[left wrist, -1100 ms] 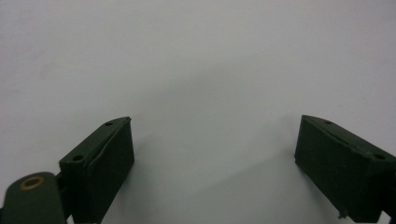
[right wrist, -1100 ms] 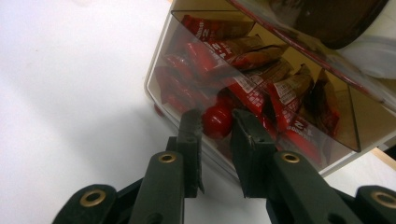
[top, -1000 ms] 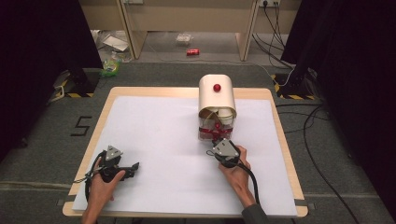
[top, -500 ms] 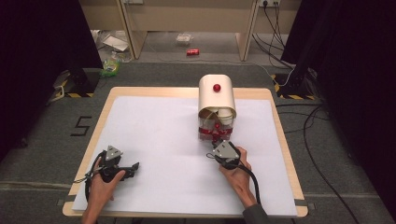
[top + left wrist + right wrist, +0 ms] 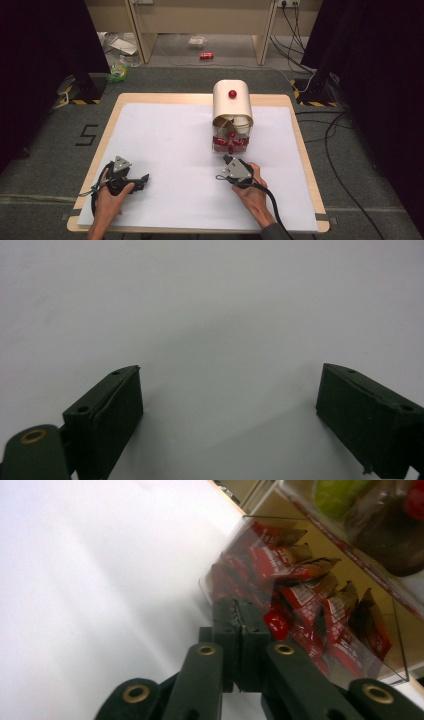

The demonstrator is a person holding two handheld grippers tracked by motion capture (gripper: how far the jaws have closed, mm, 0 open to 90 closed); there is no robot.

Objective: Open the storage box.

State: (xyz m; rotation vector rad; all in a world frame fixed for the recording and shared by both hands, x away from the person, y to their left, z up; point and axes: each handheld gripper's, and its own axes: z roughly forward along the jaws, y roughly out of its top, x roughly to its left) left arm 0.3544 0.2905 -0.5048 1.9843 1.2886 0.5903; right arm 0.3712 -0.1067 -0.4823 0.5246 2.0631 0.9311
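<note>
Near the table's front-left corner the left gripper (image 5: 145, 177) rests with jaws spread, empty. Toward the back edge stands the snack dispenser (image 5: 231, 117); the right gripper (image 5: 220, 176), clenched on nothing (jaws have just been closing), faces its red knob (image 5: 276, 621), probably to pull next.

— What carried everything?

— A wooden table (image 5: 300, 150) stood in the middle of the frame, almost wholly covered by a white sheet (image 5: 175, 145), with the wood showing as a rim around it.

— And what lay on it?

— Right of centre, toward the upper edge, stood a cream container with a red knob (image 5: 232, 102), and touching its near side was a clear drawer of red packets (image 5: 230, 142). Both rested on the sheet.
</note>
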